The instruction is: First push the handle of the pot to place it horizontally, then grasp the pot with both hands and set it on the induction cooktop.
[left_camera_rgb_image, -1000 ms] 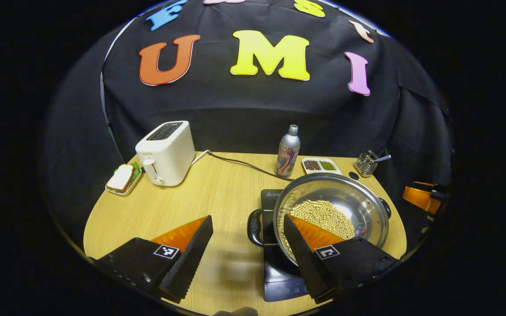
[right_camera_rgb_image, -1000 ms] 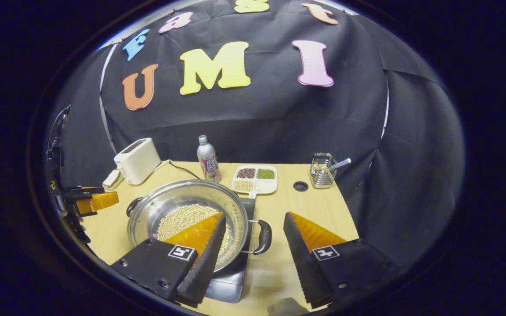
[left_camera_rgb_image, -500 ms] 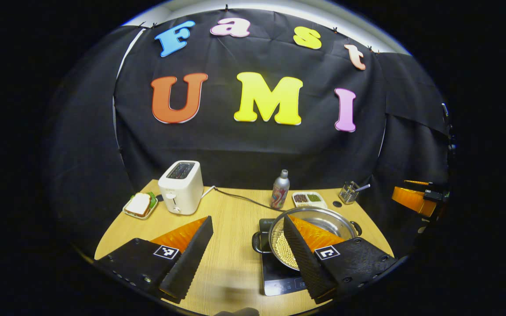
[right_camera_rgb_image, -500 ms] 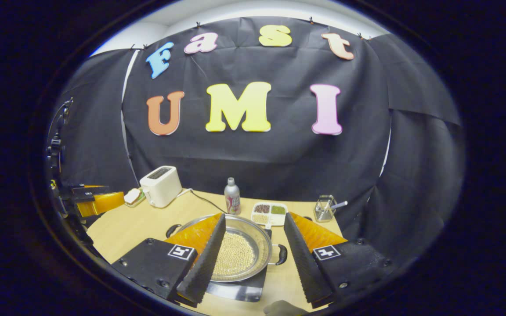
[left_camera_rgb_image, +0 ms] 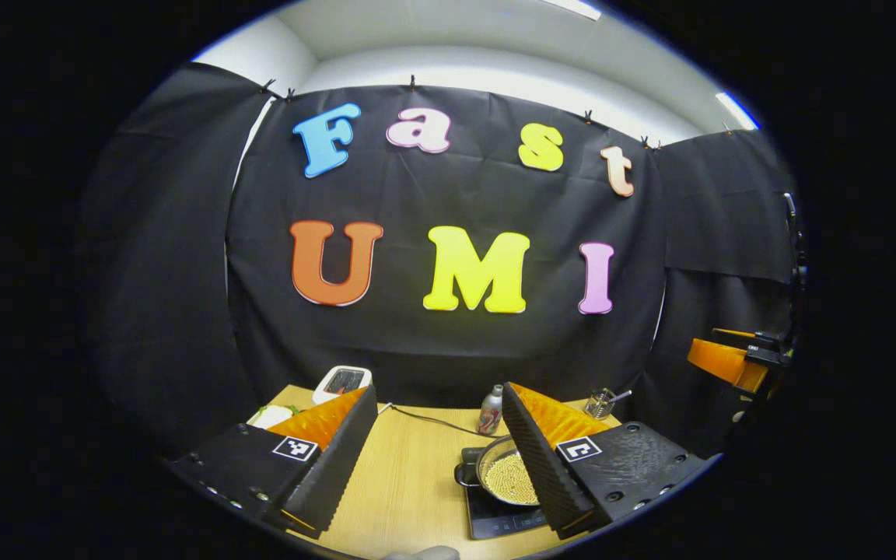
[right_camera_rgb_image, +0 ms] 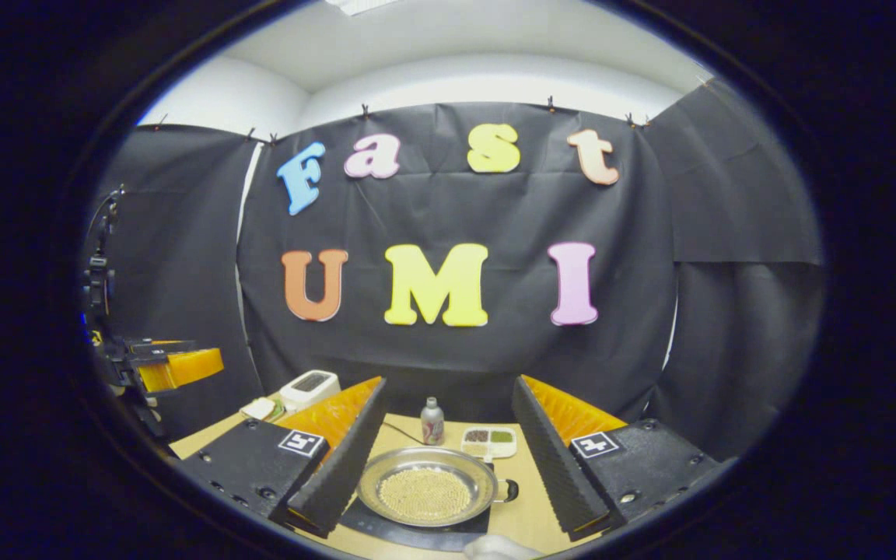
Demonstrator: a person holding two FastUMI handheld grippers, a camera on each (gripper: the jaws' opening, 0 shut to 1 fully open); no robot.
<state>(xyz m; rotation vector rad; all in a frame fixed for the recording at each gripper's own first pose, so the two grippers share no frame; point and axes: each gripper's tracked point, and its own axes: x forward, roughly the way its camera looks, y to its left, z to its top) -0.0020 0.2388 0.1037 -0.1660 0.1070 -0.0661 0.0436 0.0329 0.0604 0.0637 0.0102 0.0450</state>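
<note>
The pot, steel and loaded with pale beans, sits on the induction cooktop near the table's front edge. I hold my left gripper and right gripper wide and empty. It looks heavy, rigid and slick; its side handles offer the grip.

wooden table, cooktop (pot on it), toaster, bottle

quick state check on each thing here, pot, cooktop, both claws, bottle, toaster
pot: upright on the cooktop, holding pale beans, no lid
induction cooktop: flat on the table, under the pot
left claw: open, holding nothing
right claw: open, holding nothing
bottle: upright, capped
toaster: upright, slots look empty
</note>
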